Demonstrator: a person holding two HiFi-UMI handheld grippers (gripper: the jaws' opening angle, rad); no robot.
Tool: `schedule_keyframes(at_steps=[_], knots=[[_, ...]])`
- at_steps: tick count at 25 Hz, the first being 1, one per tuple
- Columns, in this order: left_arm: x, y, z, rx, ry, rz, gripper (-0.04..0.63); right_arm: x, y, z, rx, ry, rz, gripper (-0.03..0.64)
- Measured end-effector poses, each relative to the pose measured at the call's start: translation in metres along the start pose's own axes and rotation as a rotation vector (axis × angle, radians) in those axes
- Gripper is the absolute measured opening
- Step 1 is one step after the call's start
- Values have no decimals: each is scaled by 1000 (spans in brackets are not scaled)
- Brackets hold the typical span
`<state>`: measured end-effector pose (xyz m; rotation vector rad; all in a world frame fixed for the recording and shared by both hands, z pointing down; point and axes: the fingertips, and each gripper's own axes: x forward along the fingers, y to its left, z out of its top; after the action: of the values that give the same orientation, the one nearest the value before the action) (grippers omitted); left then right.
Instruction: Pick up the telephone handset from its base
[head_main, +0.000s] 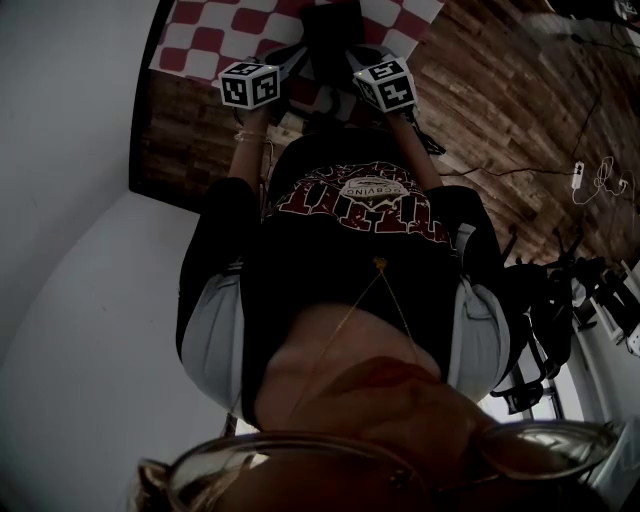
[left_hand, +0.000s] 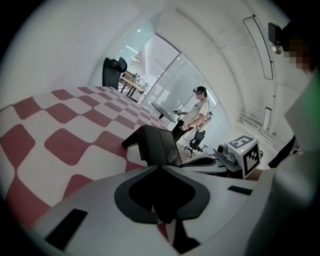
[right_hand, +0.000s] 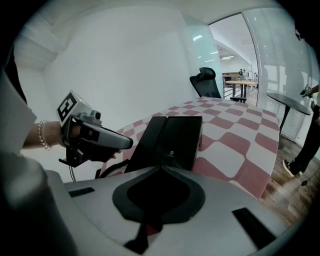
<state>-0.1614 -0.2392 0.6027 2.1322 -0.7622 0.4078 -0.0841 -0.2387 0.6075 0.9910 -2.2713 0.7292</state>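
Observation:
The black telephone (right_hand: 170, 142) stands on a red-and-white checked tablecloth (right_hand: 235, 145), a seam splitting it into two long halves. I cannot tell the handset from the base. In the left gripper view the telephone (left_hand: 156, 146) is just beyond my left gripper (left_hand: 160, 168), whose white jaws meet at the tip with nothing between them. My right gripper (right_hand: 160, 170) is likewise shut and empty, a short way in front of the telephone. In the head view the telephone (head_main: 330, 28) lies between the two marker cubes, left (head_main: 249, 85) and right (head_main: 386, 84).
The table's edge (right_hand: 260, 187) drops to a wooden floor (head_main: 520, 110) with cables (head_main: 590, 180) on it. A black office chair (right_hand: 206, 82) stands behind the table. Farther off, a person (left_hand: 199, 112) stands by a round table (left_hand: 162, 111) near glass walls.

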Motion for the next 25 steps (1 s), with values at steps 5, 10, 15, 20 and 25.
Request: schedule_keyframes(at_steps=[5, 10, 15, 20, 25], knots=[[-2, -6, -12, 36, 62, -51, 15, -11, 6, -3, 15, -23, -17, 18], [7, -3, -12, 1, 82, -114, 46, -6, 3, -1, -1, -23, -41, 18], [16, 16, -12, -16, 115, -166, 55, 10, -3, 3, -8, -21, -79, 18], [21, 13, -9, -31, 130, -217, 66, 7, -3, 3, 15, -10, -103, 18], [24, 17, -11, -33, 165, -258, 66, 9, -5, 3, 21, -19, -111, 18]])
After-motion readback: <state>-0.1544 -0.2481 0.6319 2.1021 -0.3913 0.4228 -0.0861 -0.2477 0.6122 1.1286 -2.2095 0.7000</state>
